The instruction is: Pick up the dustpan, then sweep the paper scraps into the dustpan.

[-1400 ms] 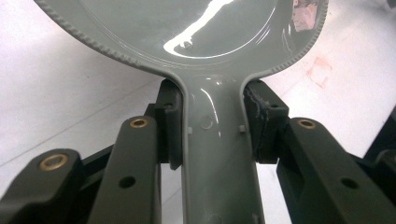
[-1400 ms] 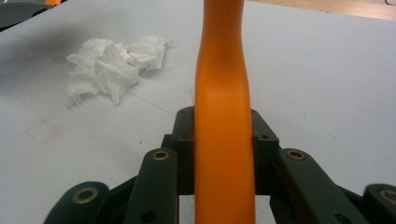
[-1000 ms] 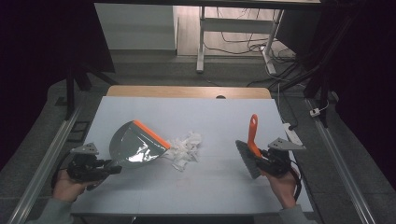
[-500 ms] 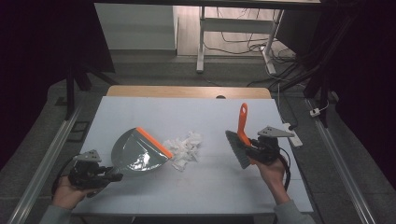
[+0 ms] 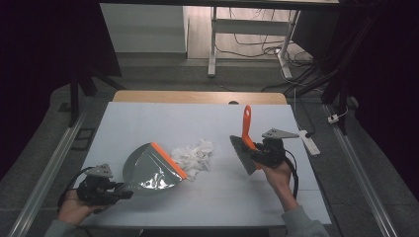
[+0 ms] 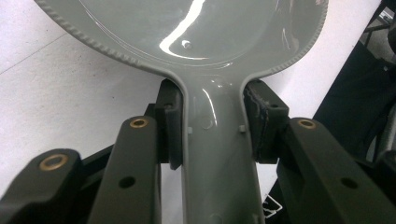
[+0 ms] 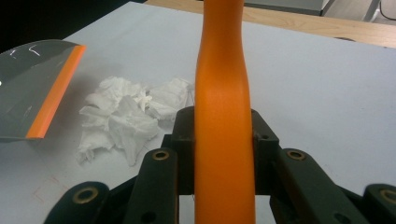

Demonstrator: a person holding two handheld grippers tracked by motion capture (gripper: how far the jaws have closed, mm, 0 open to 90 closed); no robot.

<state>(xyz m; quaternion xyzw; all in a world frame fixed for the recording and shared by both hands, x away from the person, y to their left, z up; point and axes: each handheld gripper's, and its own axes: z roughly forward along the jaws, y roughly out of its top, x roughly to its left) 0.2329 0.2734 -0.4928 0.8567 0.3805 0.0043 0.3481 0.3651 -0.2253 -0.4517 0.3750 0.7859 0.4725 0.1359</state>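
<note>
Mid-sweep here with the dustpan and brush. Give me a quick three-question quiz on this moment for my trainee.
1. True or false: the orange lip of the grey plastic dustpan faces the pile of crumpled white tissue.
2. What does the left gripper clamp? A) the dustpan's handle B) the tissue C) nothing
3. Fill in: the right gripper is shut on the ____ handle of the dark-bristled hand brush, which stands to the tissue's right in the high view, apart from it.

Key: 1 true; 2 A; 3 orange.
</note>
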